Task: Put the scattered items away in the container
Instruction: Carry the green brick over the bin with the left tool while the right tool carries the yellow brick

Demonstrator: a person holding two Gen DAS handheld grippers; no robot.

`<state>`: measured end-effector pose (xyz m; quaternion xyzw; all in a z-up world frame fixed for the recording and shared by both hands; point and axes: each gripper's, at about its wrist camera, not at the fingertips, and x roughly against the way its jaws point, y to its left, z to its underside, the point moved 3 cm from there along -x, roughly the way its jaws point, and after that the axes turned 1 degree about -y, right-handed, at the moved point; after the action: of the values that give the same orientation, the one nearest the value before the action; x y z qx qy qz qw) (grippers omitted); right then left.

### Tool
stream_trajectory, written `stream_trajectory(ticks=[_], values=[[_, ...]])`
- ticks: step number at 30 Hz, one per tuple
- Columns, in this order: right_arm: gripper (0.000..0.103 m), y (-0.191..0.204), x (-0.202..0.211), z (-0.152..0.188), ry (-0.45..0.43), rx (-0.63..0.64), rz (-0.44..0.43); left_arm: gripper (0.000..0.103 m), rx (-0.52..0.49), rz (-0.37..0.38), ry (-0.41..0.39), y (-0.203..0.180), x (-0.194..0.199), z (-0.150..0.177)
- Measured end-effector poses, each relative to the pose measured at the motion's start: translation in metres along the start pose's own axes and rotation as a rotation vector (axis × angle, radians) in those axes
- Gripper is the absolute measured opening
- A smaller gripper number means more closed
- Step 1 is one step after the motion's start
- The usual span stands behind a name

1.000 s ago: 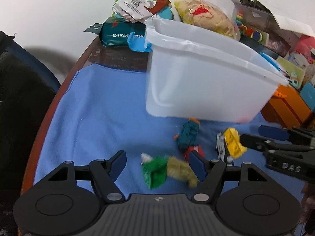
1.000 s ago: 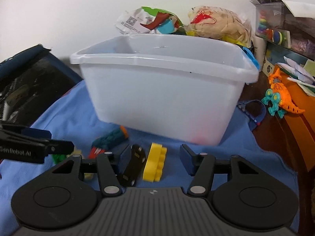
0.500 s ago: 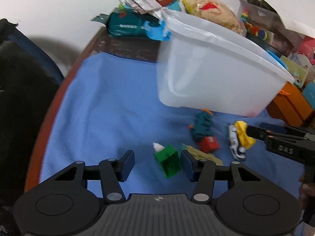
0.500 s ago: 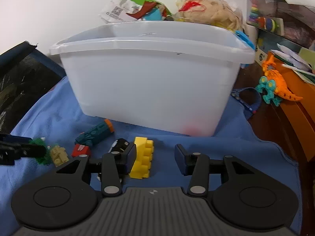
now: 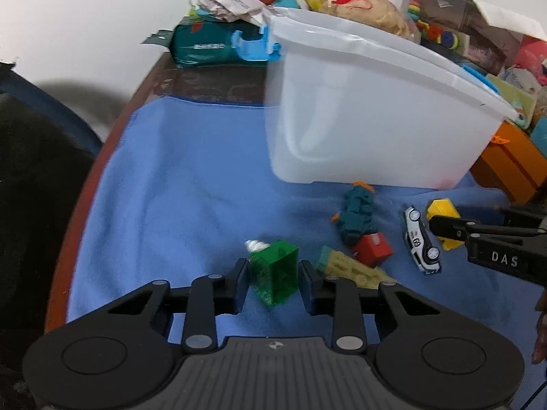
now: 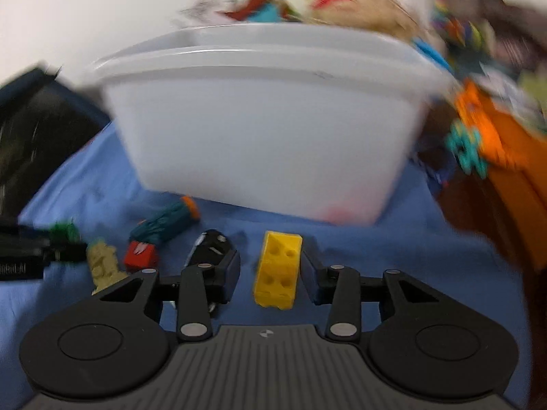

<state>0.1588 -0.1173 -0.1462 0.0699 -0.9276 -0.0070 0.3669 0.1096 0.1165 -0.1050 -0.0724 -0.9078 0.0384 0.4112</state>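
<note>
A green block (image 5: pixel 275 273) lies on the blue cloth (image 5: pixel 191 188). My left gripper (image 5: pixel 273 273) is closing, and both pads touch the green block's sides. To its right lie a tan toy (image 5: pixel 348 266), a red block (image 5: pixel 372 249), a teal toy (image 5: pixel 357 217) and a white toy car (image 5: pixel 422 241). A yellow block (image 6: pixel 278 270) sits between the closing jaws of my right gripper (image 6: pixel 270 270). The right pad touches it and a gap stays on the left. The white bin (image 5: pixel 376 102) stands just behind the toys.
Packets, bags and boxes crowd the table behind the bin, with a teal pack (image 5: pixel 201 46) at its left corner. An orange box (image 5: pixel 509 167) and a toy dinosaur (image 6: pixel 471 136) sit to the right. A dark chair (image 5: pixel 34 171) stands past the table's left edge.
The left jaws narrowed from wide apart onto the green block, and the tan toy now lies to its right. The right jaws narrowed around the yellow block, which has turned its underside up.
</note>
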Motion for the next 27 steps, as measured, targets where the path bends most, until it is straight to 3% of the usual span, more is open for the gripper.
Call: stream_trajectory(ticks=[4,6,9,11,13,19,27], values=[[0.046,-0.014,-0.007,0.006,0.014,-0.072,0.002,0.032,-0.013,0.018,-0.006,-0.004,-0.001,0.001],[0.051,-0.005,-0.012,0.010,-0.008,0.031,0.013,0.032,-0.022,0.026,-0.006,-0.006,-0.002,0.001],[0.042,0.013,-0.011,0.012,-0.036,0.188,0.045,0.032,-0.067,0.032,-0.002,-0.016,-0.002,0.002],[0.028,0.026,-0.009,0.015,-0.044,0.307,0.063,0.032,-0.076,0.024,-0.002,-0.018,-0.002,0.002],[0.027,0.035,-0.006,0.018,-0.047,0.368,0.073,0.032,-0.043,0.037,-0.001,-0.015,-0.001,0.001],[0.027,0.023,0.016,0.019,-0.038,0.251,0.004,0.032,-0.037,0.040,-0.028,-0.012,0.009,0.001],[0.027,0.006,0.041,0.016,-0.060,0.165,-0.010,0.032,-0.054,0.049,-0.070,-0.017,0.032,-0.003]])
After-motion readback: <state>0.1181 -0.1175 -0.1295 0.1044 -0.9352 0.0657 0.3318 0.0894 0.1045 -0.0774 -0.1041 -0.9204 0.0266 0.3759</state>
